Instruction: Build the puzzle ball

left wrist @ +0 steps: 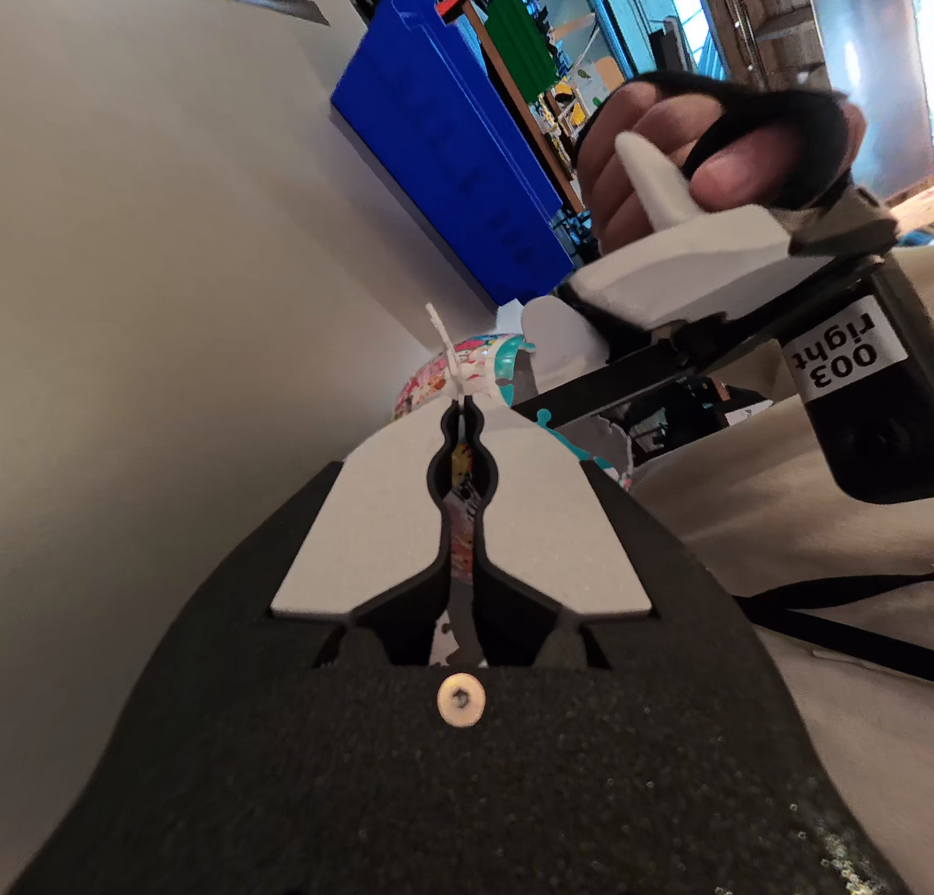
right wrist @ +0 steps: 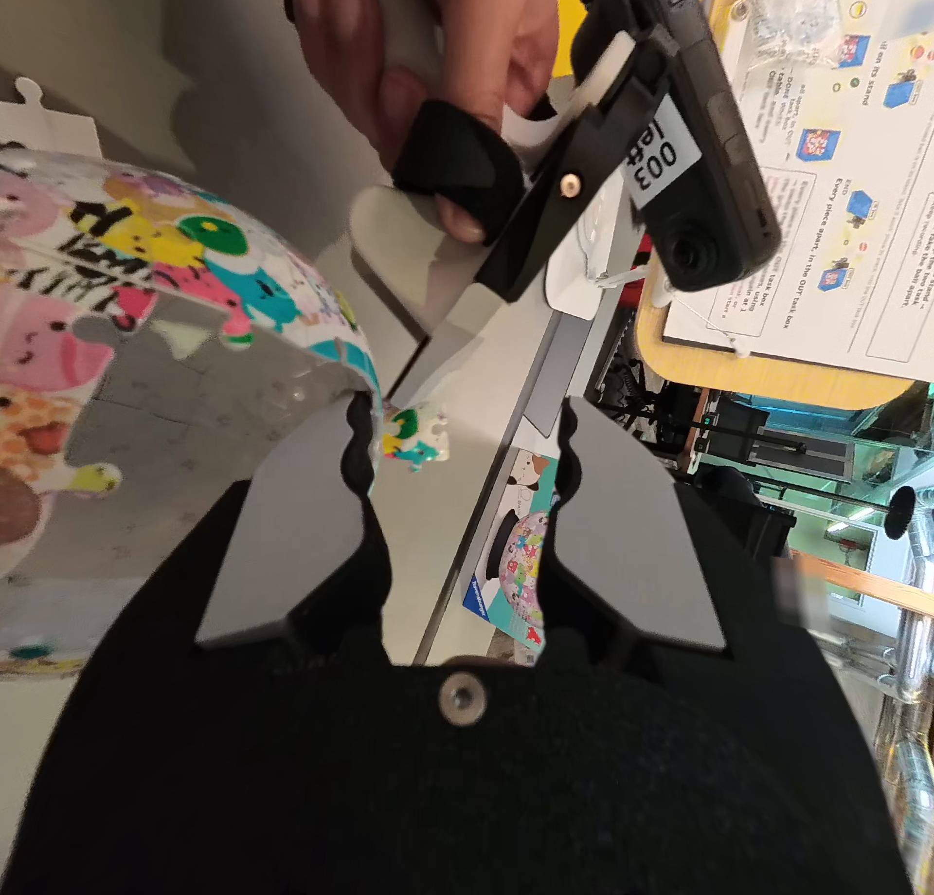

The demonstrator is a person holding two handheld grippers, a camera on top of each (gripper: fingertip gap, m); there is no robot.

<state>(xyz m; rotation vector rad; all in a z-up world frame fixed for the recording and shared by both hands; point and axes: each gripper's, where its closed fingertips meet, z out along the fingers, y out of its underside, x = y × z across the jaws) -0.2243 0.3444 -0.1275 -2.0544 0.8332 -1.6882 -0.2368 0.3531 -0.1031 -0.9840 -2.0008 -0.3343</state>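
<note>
While clamped shut on puzzle ball shell (right wrist: 167, 314), left gripper (left wrist: 462, 410) steadies it.
Right gripper (right wrist: 462, 436): jaws wide apart, empty; loose piece (right wrist: 417, 438) at shell's rim, 10 o'clock, beside left finger (right wrist: 303, 517).

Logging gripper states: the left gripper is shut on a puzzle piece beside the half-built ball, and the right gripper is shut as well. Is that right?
Not quite. The right gripper is open; the right wrist view shows its jaws spread wide apart. The rest holds: the left gripper is shut on a puzzle piece beside the half-built ball.
</note>
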